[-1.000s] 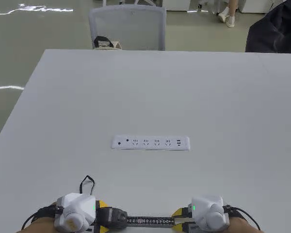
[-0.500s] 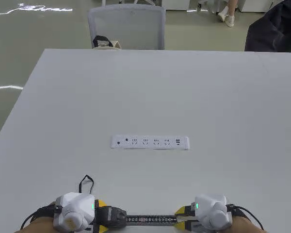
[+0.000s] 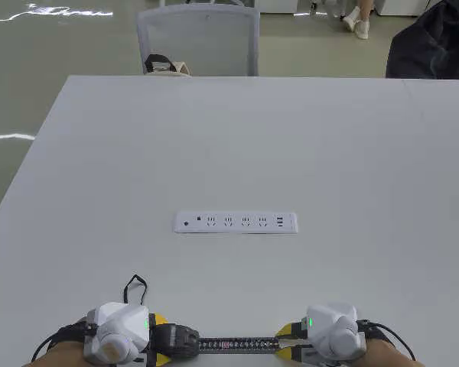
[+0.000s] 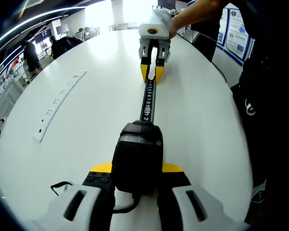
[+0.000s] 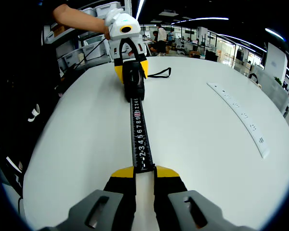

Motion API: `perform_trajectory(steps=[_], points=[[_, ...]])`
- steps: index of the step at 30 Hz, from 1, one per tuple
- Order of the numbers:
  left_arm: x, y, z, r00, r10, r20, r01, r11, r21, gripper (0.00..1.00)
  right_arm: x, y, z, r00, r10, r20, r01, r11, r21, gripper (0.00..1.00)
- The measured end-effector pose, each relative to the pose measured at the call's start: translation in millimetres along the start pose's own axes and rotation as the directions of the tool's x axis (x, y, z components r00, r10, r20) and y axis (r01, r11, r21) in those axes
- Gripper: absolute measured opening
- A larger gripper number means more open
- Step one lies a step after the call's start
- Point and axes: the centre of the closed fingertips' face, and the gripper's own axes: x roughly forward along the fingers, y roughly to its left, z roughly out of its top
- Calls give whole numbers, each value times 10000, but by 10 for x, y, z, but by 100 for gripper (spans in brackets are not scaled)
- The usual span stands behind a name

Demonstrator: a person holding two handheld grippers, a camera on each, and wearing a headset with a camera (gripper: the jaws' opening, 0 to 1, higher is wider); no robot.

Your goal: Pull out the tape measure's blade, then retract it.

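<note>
My left gripper [image 3: 161, 341] clamps the black tape measure [image 4: 137, 154] at the near edge of the white table [image 3: 252, 153]. My right gripper [image 5: 144, 172], jaws almost closed, pinches the tip of the blade [image 5: 138, 134], which lies drawn out flat between them.

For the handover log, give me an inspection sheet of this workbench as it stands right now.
Surface: white table, flat and clean.
Job's things: tape measure case; blade drawn out between the two grippers.
Clutter: power strip lying mid-table.
Grippers: left gripper shut on the case; right gripper shut on the blade's tip.
Cables: black strap loop on the table beside the left gripper.
Surroundings: grey chair at the far edge; open office floor beyond.
</note>
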Motion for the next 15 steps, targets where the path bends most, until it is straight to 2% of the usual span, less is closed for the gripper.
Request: perform_trajectory(steps=[15], points=[[2,2,-13,10000,26,22,-26,10000,-5,29,-19,14,15,10000,-31,59,31,10000,79,10]])
